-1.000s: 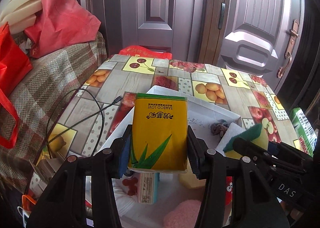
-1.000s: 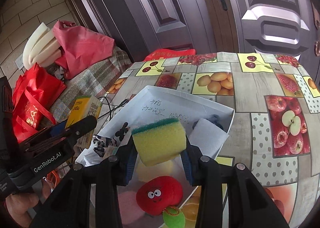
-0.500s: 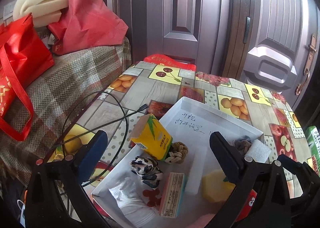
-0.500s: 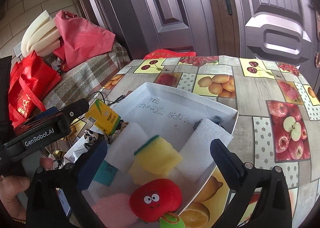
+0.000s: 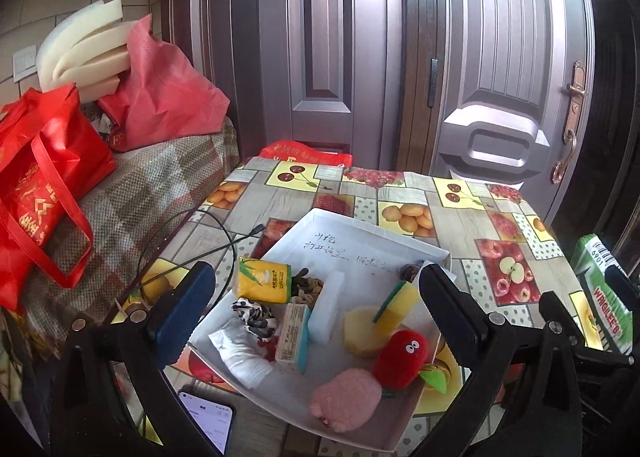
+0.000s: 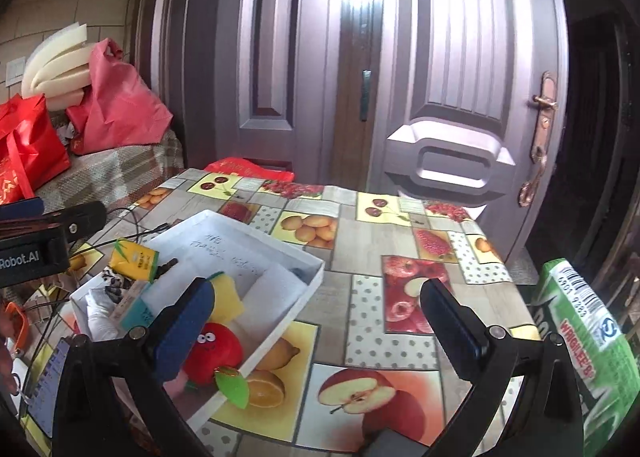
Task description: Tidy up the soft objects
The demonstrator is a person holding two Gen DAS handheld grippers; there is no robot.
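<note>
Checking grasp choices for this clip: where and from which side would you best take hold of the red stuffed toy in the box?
Grip the red stuffed toy across its round body, coming from above. It lies on top near the box's near corner, the pink puff beside it; the green leaf is too thin to hold.

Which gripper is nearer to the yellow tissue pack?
Left. The left gripper hangs open over the box with the tissue pack just ahead of its left finger; the right gripper is open over the table, further right.
</note>
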